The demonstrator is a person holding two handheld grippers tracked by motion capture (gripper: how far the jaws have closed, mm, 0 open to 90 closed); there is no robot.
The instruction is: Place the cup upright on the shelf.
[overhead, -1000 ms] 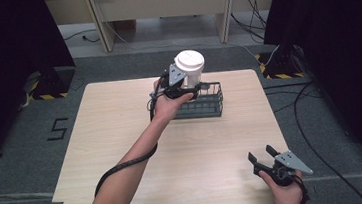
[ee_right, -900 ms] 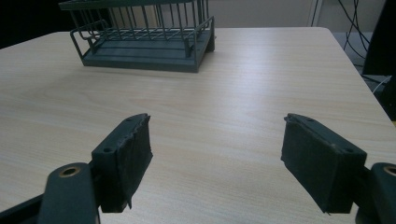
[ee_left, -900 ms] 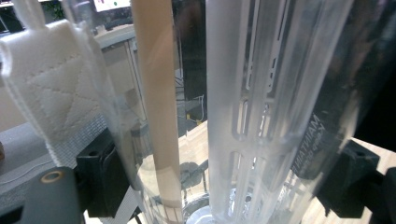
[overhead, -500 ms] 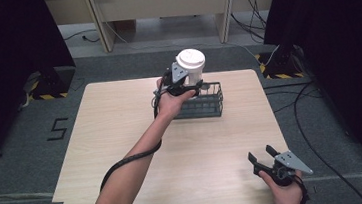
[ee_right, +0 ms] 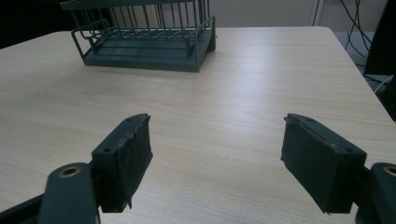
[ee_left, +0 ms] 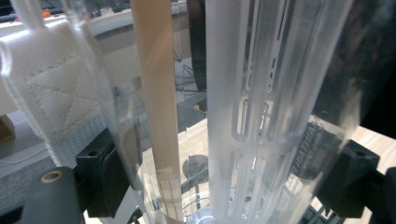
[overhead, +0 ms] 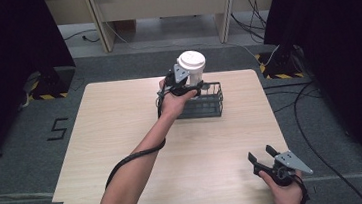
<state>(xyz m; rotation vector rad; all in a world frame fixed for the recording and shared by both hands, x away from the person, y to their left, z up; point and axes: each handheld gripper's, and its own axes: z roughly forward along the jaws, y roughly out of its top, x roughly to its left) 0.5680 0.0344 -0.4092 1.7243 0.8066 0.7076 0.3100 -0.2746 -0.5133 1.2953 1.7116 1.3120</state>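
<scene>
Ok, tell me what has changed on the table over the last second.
The left tool, shut on the clear plastic cup with a white lid, has carried it a little toward the far edge and slightly higher above the dark wire basket. The basket has stayed put, and the right tool stays open, idle near the table's near right corner.

High view sits above the near edge of the table (overhead: 122, 138), looking forward and down over the whole top. The right gripper view rides low near the near right corner, facing across the wood toward the wire basket (ee_right: 149, 42) at the far edge, which the high view shares. Left gripper view is jammed right against a clear cup (ee_left: 261, 112).
</scene>
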